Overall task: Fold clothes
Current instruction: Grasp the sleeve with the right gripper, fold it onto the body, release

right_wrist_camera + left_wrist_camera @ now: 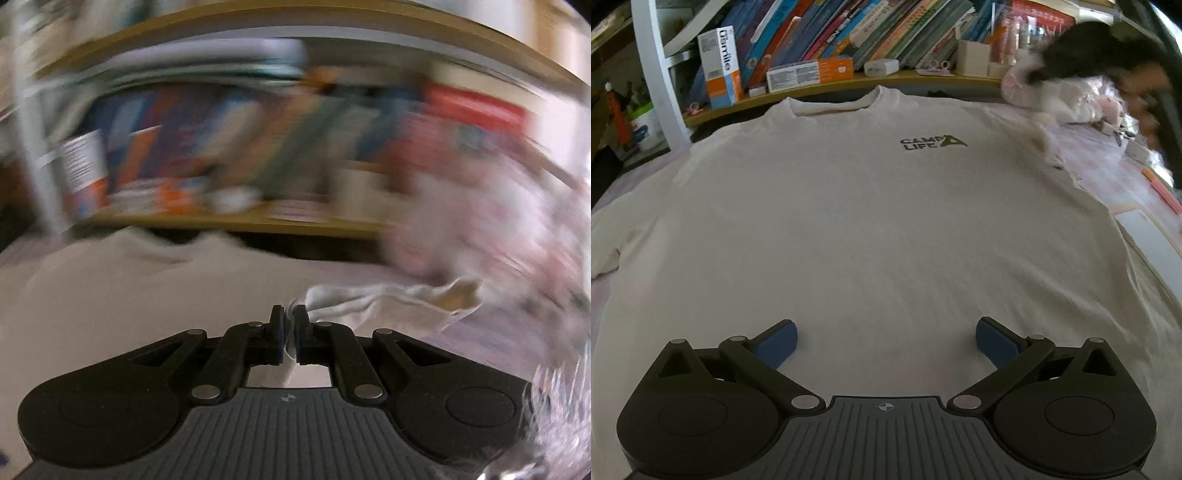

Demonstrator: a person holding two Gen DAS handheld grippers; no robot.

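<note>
A white T-shirt with a green "CAMP LIFE" logo lies flat, front up, collar at the far side. My left gripper is open and empty, low over the shirt's lower part. My right gripper is shut on the shirt's right sleeve, which is bunched and lifted. It shows blurred at the far right of the left wrist view. The right wrist view is heavily motion-blurred.
A wooden shelf with books and boxes runs along the far edge. A pink and white cloth pile and small items lie at the right. A white flat object lies beside the shirt's right edge.
</note>
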